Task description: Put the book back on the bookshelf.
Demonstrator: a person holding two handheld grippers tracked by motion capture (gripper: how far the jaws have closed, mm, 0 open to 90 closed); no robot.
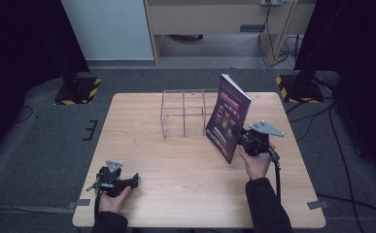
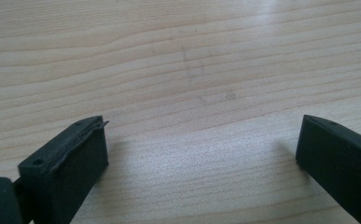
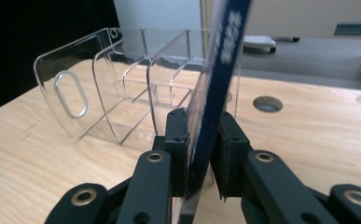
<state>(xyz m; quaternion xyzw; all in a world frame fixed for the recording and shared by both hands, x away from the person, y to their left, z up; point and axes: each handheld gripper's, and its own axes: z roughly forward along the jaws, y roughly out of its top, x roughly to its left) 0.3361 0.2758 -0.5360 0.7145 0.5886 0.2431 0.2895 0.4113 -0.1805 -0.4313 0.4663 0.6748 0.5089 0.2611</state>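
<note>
- High view: the wooden table (image 1: 176,194) carries a clear acrylic organizer (image 1: 183,114) at about 12 o'clock from its centre.
- High view: a book (image 1: 228,116) with a dark purple cover stands upright and tilted, at about 2 o'clock from the table centre, just beside the organizer's right wall. Whether the two touch cannot be told.
- High view: the right gripper (image 1: 239,137) reaches in from 4 o'clock of the book and meets its lower right edge; the person's right hand (image 1: 256,162) holds the gripper body from below.
- High view: the left gripper (image 1: 133,180) lies low over the table at about 7 o'clock, well apart from the book and organizer, held by the left hand (image 1: 113,196).
- Left gripper view: both black jaws stand wide apart over bare wood grain, with nothing between them.
- Right gripper view: the jaws stand narrow, one on each side of the book (image 3: 213,93), which is seen edge-on and rises from between them toward 12 o'clock. The left pad lies against the cover; a thin gap seems to show at the right pad, so a firm clamp cannot be confirmed.
- Right gripper view: the organizer (image 3: 122,84) lies beyond at 10 o'clock, its dividers and an oval handle slot visible. A round hole (image 3: 267,103) in the tabletop sits at 2 o'clock.
</note>
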